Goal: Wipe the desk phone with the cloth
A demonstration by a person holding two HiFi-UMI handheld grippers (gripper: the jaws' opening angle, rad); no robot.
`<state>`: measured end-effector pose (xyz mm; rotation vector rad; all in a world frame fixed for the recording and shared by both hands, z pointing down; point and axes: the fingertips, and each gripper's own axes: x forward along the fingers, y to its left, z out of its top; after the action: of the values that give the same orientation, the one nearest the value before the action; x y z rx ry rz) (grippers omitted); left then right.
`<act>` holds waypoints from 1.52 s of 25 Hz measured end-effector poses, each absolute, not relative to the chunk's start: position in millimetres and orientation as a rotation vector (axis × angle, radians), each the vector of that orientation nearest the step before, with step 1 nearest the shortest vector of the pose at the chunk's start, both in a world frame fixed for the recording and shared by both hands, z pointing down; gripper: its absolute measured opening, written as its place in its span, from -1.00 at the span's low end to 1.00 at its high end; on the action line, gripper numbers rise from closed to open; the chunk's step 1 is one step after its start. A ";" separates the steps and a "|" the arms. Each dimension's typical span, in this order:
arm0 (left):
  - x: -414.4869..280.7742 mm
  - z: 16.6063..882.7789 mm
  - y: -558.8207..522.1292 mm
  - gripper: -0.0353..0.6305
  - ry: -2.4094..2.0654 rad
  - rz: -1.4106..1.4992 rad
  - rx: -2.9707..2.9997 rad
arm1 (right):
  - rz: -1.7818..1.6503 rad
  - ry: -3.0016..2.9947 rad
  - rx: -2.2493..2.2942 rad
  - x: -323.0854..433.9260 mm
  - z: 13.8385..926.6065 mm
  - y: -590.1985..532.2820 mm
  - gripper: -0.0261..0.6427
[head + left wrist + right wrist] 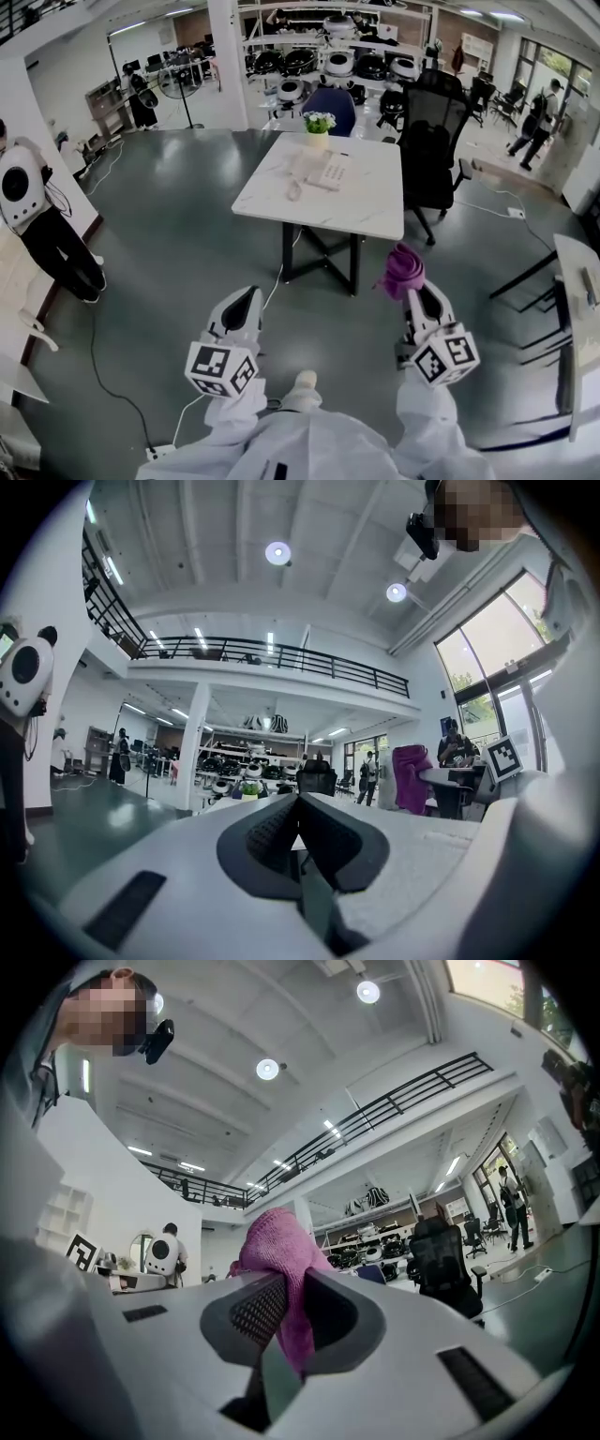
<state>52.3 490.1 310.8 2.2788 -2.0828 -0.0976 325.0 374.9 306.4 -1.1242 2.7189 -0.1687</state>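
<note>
Your right tool (pixel 417 292) clamps the cloth (pixel 403 267), ready for wiping; left tool (pixel 246 300) pinched together, empty. The desk phone (pixel 328 172), seemingly near the desk's (pixel 375 211) far edge, is well apart.

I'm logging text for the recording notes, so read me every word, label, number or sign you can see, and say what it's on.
No readable text in any view.
Left marker cube and right marker cube: black-and-white square patterns only, no letters or digits.
Desk phone on the white table: keys and any labels too small to read.
Pink cloth: no print visible.
</note>
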 end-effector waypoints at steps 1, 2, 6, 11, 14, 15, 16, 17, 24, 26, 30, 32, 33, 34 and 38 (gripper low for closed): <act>50.6 311.8 486.7 -0.90 -2.084 -0.094 2.274 | -0.175 2.724 -1.124 323.2 308.0 369.7 -0.82; 48.9 312.4 482.4 -0.90 -2.085 -0.090 2.271 | -0.180 2.728 -1.125 321.3 309.2 363.5 -0.82; 41.4 317.7 457.8 -0.90 -2.086 -0.078 2.265 | -0.185 2.738 -1.127 314.2 314.6 336.8 -0.82; 21.4 328.5 412.8 -0.90 -2.060 -0.075 2.258 | -0.208 2.756 -1.146 296.0 329.4 295.6 -0.82; 9.7 333.0 380.3 -0.90 -2.044 -0.071 2.263 | -0.225 2.755 -1.158 284.8 336.0 266.9 -0.82; 6.3 333.7 368.6 -0.90 -2.035 -0.070 2.266 | -0.229 2.754 -1.162 280.6 337.1 257.0 -0.82; 3.0 333.8 357.3 -0.90 -2.027 -0.069 2.272 | -0.232 2.755 -1.165 276.0 337.8 247.7 -0.82; -0.2 333.7 346.5 -0.90 -2.018 -0.066 2.279 | -0.234 2.759 -1.170 271.2 338.4 239.0 -0.82; -24.5 336.2 274.6 -0.90 -1.958 -0.064 2.322 | -0.239 2.761 -1.215 243.9 341.7 182.7 -0.82; -30.7 338.4 259.5 -0.90 -1.942 -0.056 2.334 | -0.242 2.755 -1.230 237.3 345.2 171.2 -0.82; -39.5 341.1 233.0 -0.90 -1.908 -0.057 2.363 | -0.240 2.747 -1.253 225.0 349.5 152.3 -0.82; -42.3 341.6 222.8 -0.90 -1.891 -0.057 2.378 | -0.240 2.740 -1.268 221.5 350.5 145.0 -0.82; -43.9 342.1 218.5 -0.90 -1.884 -0.058 2.383 | -0.241 2.736 -1.275 220.0 351.3 142.1 -0.82; -45.5 342.7 214.8 -0.90 -1.878 -0.059 2.387 | -0.241 2.734 -1.282 218.3 352.2 139.6 -0.82; -48.1 345.3 201.2 -0.90 -1.851 -0.062 2.398 | -0.250 2.730 -1.308 213.3 355.6 130.2 -0.82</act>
<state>-48.1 201.2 345.3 2.3981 -1.8511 -0.0615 213.3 130.2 355.6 -1.3083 2.7300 -0.2499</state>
